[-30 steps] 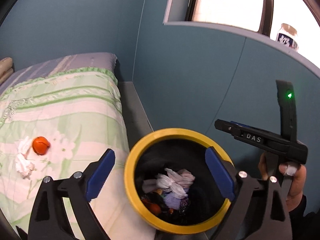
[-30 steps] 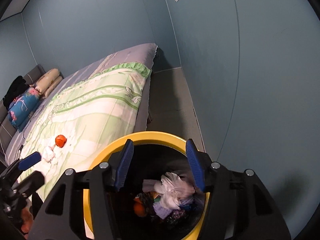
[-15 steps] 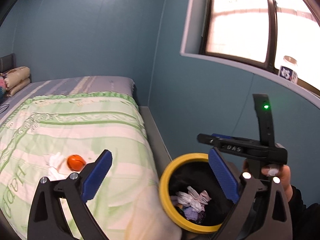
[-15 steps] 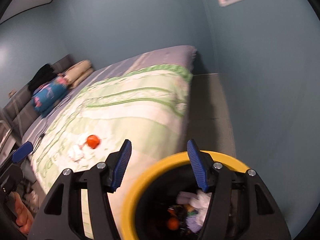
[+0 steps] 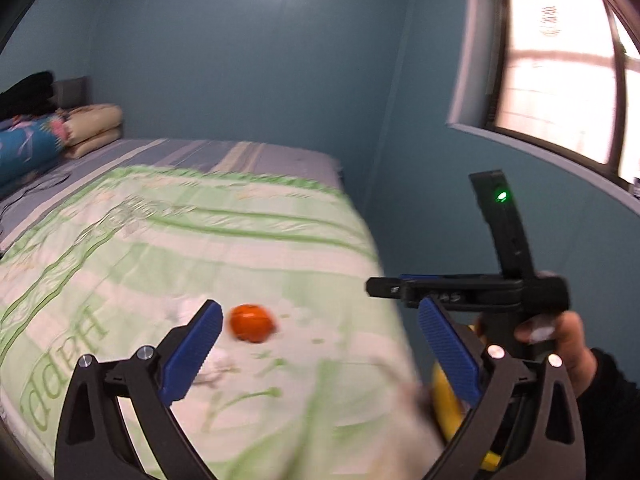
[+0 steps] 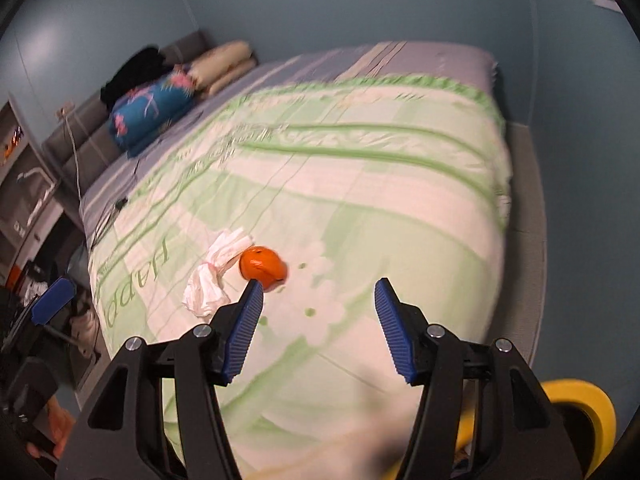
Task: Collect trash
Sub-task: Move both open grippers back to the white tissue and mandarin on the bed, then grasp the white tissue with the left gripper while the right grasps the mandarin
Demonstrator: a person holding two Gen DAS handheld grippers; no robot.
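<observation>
A small orange ball-like piece of trash [image 5: 253, 323] [image 6: 262, 266] lies on the green and white quilt [image 5: 200, 240] [image 6: 380, 168], touching crumpled white tissues [image 6: 216, 276] [image 5: 188, 308] on its left. My left gripper [image 5: 320, 308] is open wide and empty, hovering over the quilt just short of the orange piece. My right gripper [image 6: 319, 285] is open and empty too, with the orange piece just beyond its left fingertip. The yellow-rimmed black bin [image 5: 444, 400] [image 6: 580, 396] stands beside the bed, mostly hidden at the lower right of both views.
Folded bedding and a blue patterned pillow [image 6: 152, 112] are piled at the head of the bed. A teal wall with a window [image 5: 560, 60] runs close along the bed's right side. A hand [image 5: 560, 344] holds the right gripper's handle in the left wrist view.
Both views have swung away from the bin's opening toward the bed. The bin has slid to the lower right corner, and the orange piece and tissues now sit near the fingertips.
</observation>
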